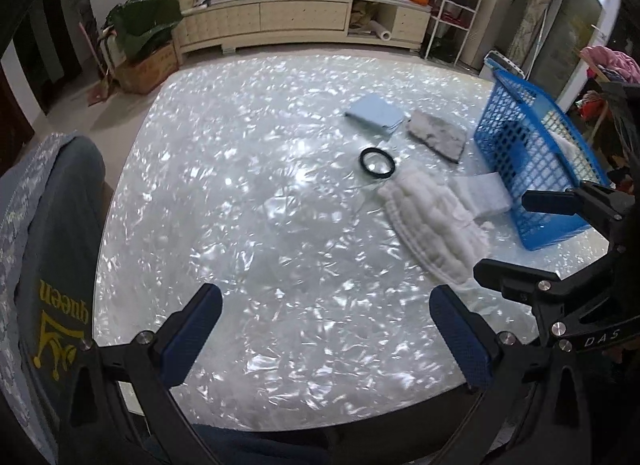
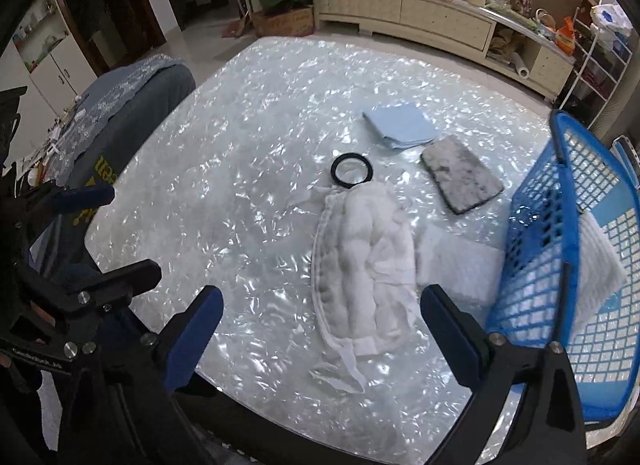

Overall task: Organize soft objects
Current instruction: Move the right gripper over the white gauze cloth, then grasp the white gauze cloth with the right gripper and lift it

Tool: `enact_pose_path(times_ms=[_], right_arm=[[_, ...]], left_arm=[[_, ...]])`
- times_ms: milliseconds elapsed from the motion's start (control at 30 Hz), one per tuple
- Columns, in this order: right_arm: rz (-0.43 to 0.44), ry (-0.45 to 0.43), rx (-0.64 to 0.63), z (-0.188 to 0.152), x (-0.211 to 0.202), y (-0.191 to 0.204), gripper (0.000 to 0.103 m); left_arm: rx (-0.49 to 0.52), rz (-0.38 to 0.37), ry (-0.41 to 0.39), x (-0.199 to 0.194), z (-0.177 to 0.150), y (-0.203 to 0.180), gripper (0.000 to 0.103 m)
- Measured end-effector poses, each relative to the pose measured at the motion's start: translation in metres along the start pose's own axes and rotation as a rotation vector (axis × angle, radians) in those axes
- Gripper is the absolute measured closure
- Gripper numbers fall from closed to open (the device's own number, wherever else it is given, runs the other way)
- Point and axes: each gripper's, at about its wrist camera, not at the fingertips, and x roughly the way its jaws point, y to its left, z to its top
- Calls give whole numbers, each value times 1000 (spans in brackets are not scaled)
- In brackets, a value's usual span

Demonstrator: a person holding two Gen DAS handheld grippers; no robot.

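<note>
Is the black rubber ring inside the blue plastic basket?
No, the black rubber ring lies on the table, apart from the blue plastic basket.

The left wrist camera looks forward and down over the near left part of the shiny table (image 1: pixel 248 225), between its own claw (image 1: pixel 326 329) fingers, toward a far cabinet (image 1: pixel 280 21). The right wrist camera sits closer to the blue basket (image 2: pixel 560 233). Both views share the white padded cloth (image 2: pixel 360 257), black ring (image 2: pixel 352 171) and basket.
</note>
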Motion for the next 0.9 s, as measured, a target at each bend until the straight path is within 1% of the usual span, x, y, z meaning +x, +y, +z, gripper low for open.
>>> enact_pose_path(times_ms=[200,400,467,533,600,667,700,733,800,900], right_arm=[[7,55,3,5,25,-1,4],[-2,108,29,13,55,-8,9],[-7,125,39,13,65,-11,16],[-22,144,55,12,76,-16,26],[-14,171,67,9,87,-20,30],[-29,180,65,7,94,-21,31],[-36,177,63,7,96,-21,32],[-45,170,58,7,97,-20,36],[-71,164,43,9,98,-19,41],[-83,160,20,8,99,-16,43]], left_arm=[[-37,30,27,27,2,17,0],[-47,37,50,50,7,26,0],[-58,28,68,58,9,28,0],[-57,18,75,63,10,29,0],[-44,21,72,67,11,28,0],[-31,34,74,71,12,26,0],[-24,41,76,74,12,25,0],[-18,44,80,76,11,24,0],[-11,45,89,80,10,23,0],[-6,48,91,82,8,21,0]])
